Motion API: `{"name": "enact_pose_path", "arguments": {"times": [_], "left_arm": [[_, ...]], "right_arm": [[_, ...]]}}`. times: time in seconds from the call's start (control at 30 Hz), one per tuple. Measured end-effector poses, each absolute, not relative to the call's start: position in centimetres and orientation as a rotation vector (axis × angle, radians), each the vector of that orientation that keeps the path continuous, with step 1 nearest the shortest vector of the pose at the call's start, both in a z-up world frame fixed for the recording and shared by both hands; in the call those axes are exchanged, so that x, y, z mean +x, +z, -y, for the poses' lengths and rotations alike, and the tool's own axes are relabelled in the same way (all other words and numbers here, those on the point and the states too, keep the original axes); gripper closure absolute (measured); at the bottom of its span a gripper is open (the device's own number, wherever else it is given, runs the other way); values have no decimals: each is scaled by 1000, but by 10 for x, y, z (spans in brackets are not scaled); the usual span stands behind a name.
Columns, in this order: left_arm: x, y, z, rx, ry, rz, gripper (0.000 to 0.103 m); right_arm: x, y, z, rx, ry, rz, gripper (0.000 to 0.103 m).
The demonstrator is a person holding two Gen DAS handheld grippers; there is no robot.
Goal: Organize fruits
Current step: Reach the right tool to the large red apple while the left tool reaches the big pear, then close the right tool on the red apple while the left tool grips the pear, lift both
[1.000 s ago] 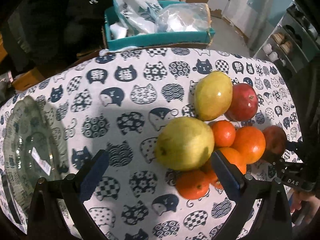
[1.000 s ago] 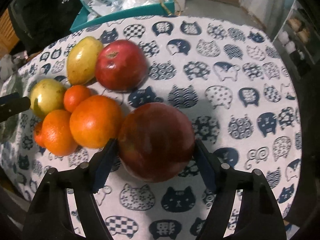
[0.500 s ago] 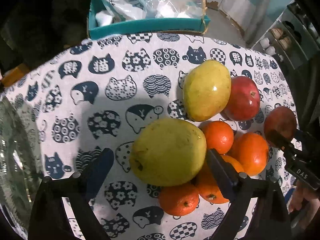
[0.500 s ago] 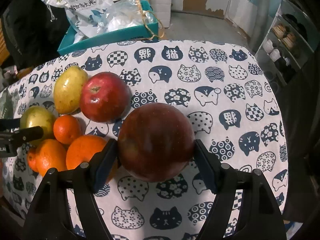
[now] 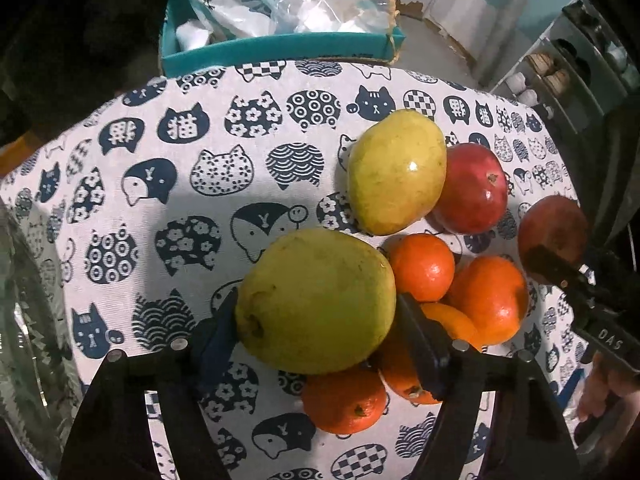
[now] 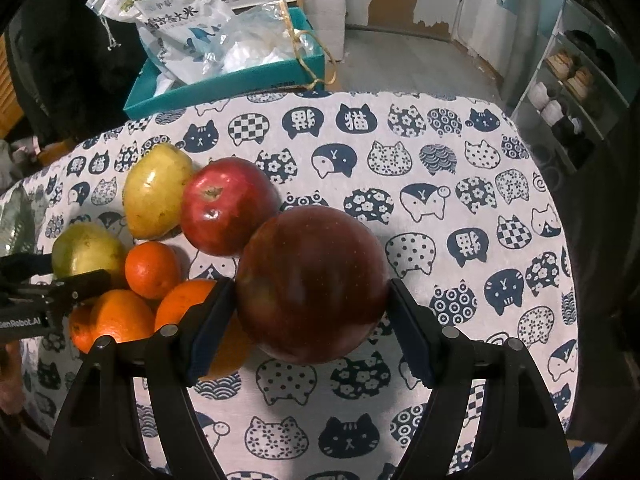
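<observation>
Two claws are used: the left claw (image 5: 316, 332) is closing round the guava (image 5: 316, 300) between its jaws; the apple (image 6: 310, 284) is pinched by the right claw (image 6: 310, 320).

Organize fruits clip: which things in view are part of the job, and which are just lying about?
Part of the job:
- green mango, left claw closing around it
- dark red apple, gripped by right claw
- second mango, red apple
- oranges
- glass bowl, probably

Lying about:
- teal box
- rice bag
- shoe rack

Clustered fruits (image 5: 400, 240) on tablecloth
</observation>
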State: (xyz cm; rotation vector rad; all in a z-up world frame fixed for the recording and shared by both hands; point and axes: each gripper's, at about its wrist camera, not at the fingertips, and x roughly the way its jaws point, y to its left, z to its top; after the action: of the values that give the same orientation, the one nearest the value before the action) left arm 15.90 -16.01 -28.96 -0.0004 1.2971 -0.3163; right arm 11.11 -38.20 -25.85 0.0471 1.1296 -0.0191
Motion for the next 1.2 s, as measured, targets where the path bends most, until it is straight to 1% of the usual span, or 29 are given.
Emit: {"name": "enact_pose_path", "arguments": {"times": [0.4, 0.93, 1.2], "left_arm": [[144, -258, 148, 33, -294, -1200, 26], [116, -182, 127, 24, -254, -1020, 26], [103, -153, 110, 18, -231, -950, 26]], "right_arm": [[103, -229, 366, 2, -2, -1058, 27], [84, -172, 348, -16, -8, -939, 27], [72, -140, 339, -10, 2, -878, 27]]}}
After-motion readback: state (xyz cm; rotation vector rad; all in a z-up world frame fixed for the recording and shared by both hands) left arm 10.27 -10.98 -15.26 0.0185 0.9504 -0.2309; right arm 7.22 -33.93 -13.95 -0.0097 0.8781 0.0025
